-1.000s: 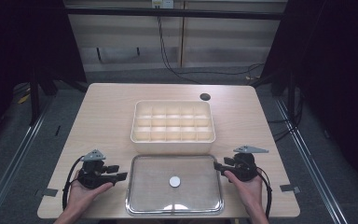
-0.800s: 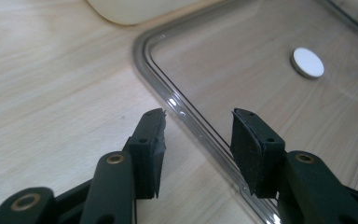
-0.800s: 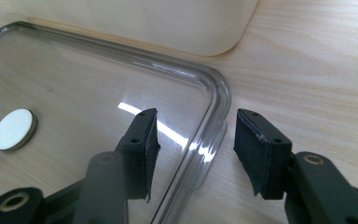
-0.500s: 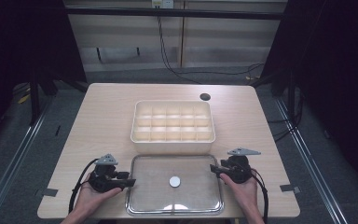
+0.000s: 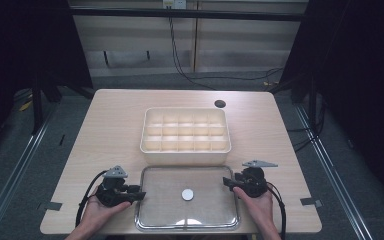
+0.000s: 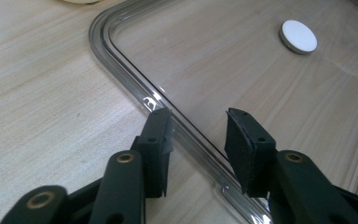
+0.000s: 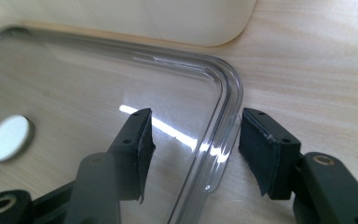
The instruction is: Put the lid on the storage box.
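Now wood table [image 5: 110, 130], dark rm, grey floor [image 5: 10, 165]

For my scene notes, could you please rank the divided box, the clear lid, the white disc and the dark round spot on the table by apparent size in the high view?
1. Clear lid, though nearer the camera
2. Divided box, not much smaller
3. White disc and dark round spot: alike, too close to rank

Black cables [image 5: 190, 70] trail across grey floor [image 5: 330, 165]; dark surroundings.
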`<state>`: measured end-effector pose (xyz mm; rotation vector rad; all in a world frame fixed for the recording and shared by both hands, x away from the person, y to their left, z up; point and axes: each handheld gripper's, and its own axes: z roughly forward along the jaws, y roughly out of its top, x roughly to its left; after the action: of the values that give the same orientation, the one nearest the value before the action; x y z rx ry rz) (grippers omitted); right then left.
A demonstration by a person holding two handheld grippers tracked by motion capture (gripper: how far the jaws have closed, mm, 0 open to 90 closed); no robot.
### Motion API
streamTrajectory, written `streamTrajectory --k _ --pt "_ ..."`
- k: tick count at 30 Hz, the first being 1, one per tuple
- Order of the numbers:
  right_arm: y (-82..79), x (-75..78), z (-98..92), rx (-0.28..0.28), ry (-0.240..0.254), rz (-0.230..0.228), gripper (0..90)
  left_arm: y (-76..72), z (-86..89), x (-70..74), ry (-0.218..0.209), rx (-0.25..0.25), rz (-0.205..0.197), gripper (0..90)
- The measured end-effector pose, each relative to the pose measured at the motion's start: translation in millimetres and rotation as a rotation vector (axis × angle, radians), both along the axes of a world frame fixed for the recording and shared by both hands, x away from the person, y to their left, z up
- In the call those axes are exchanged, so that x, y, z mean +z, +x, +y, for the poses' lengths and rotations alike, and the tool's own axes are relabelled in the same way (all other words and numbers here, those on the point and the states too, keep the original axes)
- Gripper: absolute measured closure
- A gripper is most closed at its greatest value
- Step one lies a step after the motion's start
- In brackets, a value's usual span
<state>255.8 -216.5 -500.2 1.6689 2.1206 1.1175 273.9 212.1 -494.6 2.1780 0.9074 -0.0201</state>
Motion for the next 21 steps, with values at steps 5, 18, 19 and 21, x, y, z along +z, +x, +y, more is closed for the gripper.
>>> streamTrajectory --k 5,18,19,21 --pt "1.4 -1.9 -8.1 -0.039 0.116 0.036 45.9 0.2 0.0 -0.2 -0.003 0.005 0.001 61.5" --pt "-2.8 -4.8 -25.2 -0.089 0.321 0.112 53.1 -0.8 -0.3 -0.4 0.001 -0.003 -0.011 60.9" --pt "-3.4 -4.8 -26.9 -0.089 0.343 0.115 54.4 -0.7 -0.3 -0.2 0.002 -0.004 -0.009 60.5" --pt "-3.8 -5.2 -28.0 -0.085 0.358 0.117 58.5 -0.3 -0.2 -0.3 -0.003 -0.004 -0.005 60.4"
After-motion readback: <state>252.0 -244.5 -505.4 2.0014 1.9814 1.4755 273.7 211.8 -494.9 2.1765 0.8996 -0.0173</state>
